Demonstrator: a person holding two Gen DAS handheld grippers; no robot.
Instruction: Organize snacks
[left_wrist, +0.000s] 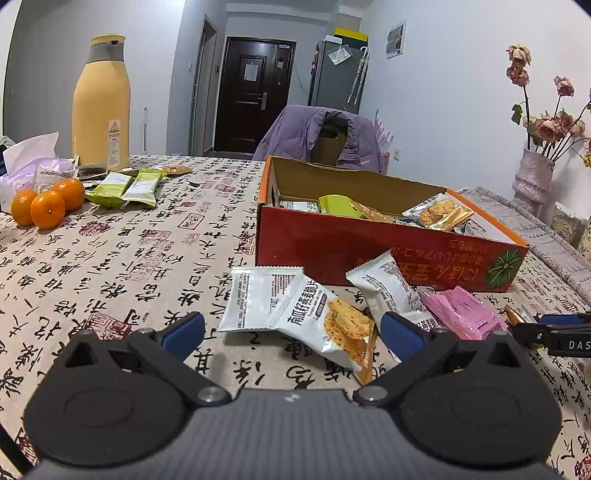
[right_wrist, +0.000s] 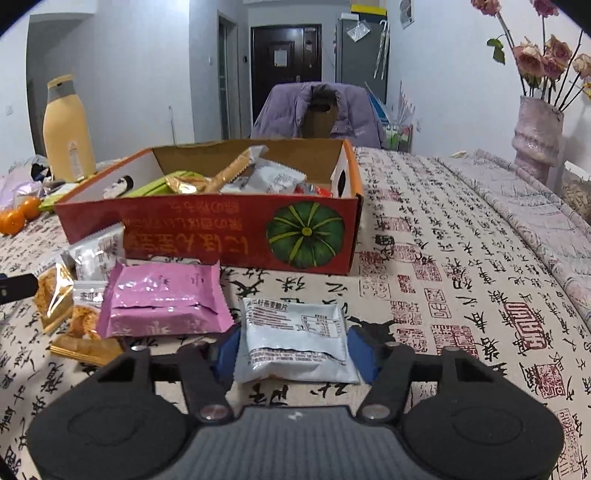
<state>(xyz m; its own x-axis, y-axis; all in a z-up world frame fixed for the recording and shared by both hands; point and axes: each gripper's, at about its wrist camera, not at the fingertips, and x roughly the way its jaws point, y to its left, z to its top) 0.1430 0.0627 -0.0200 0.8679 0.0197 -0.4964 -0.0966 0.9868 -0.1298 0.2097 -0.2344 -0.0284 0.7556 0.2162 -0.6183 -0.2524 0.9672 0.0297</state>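
Between the blue pads of the right gripper (right_wrist: 293, 352) lies a white snack packet (right_wrist: 295, 339), flat on the tablecloth (right_wrist: 461, 277); the jaws flank it, contact unclear. Just beside it sits a pink packet (right_wrist: 166, 301), before the red box (right_wrist: 221, 236). Spread wide, the left gripper (left_wrist: 291, 332) hovers over another white packet (left_wrist: 321, 321).

Left hand-held gripper (left_wrist: 291, 334): matte black linkage arms, blue finger pads (left_wrist: 184, 332), silver pivot screws, two round black discs, ribbed grey centre body with a small white mark. Right hand-held gripper (right_wrist: 293, 349): same build, same colours.
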